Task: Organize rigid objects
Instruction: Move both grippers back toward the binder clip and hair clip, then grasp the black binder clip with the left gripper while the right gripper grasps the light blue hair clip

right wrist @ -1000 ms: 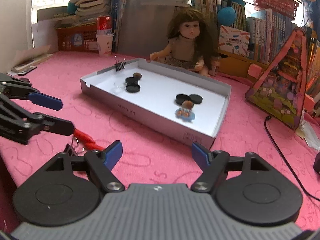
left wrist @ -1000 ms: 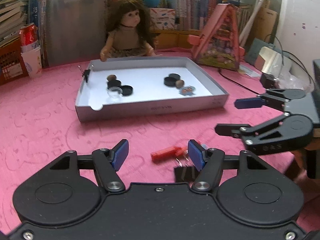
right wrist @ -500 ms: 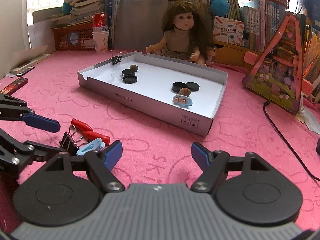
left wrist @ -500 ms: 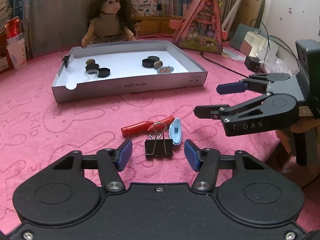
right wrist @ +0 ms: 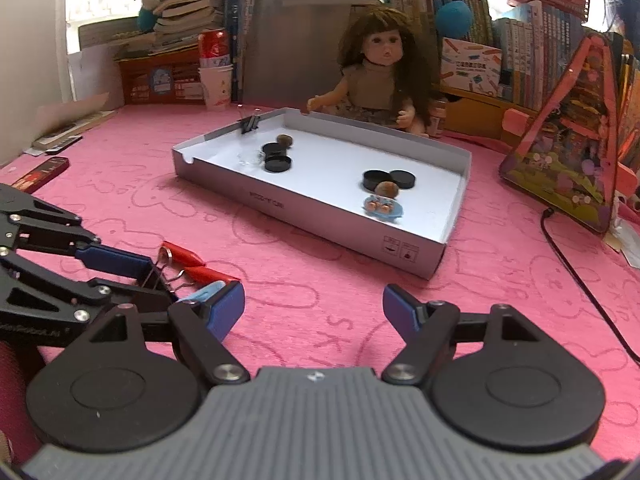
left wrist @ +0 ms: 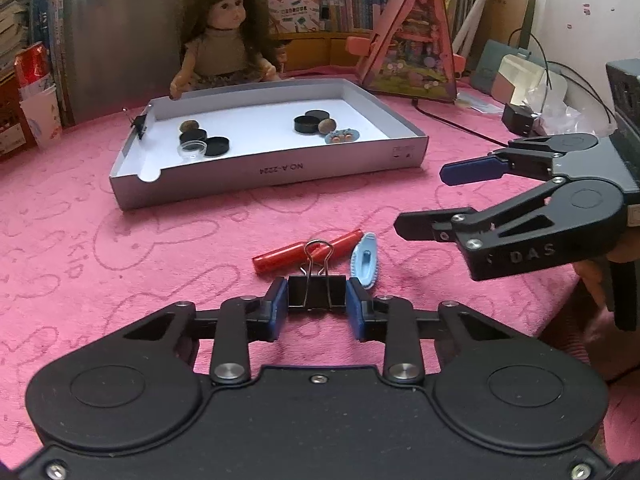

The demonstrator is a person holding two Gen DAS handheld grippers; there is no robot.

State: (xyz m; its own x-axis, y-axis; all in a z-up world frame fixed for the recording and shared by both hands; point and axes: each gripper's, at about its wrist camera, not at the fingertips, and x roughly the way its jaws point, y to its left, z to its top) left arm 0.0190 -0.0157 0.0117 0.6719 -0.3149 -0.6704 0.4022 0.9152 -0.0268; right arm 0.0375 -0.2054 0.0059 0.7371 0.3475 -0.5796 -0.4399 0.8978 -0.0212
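My left gripper (left wrist: 317,303) is shut on a black binder clip (left wrist: 316,291) on the pink tablecloth; it also shows in the right wrist view (right wrist: 154,276). Just beyond the clip lie a red tube (left wrist: 306,251) and a light blue boat-shaped piece (left wrist: 364,260). My right gripper (right wrist: 314,308) is open and empty, hovering to the right of these items; it shows in the left wrist view (left wrist: 432,200). The grey tray (left wrist: 264,170) farther back holds black round lids, brown nuts, a clear lid and a blue dish, with another binder clip (left wrist: 139,124) on its left wall.
A doll (left wrist: 224,40) sits behind the tray. A pink triangular toy house (left wrist: 412,48) stands at the back right, with a black cable (left wrist: 456,124) beside it. A cup and red can (left wrist: 34,92) stand at the back left before stacked books.
My left gripper has moved forward and closed on the black binder clip. My right gripper has stayed open beside it.
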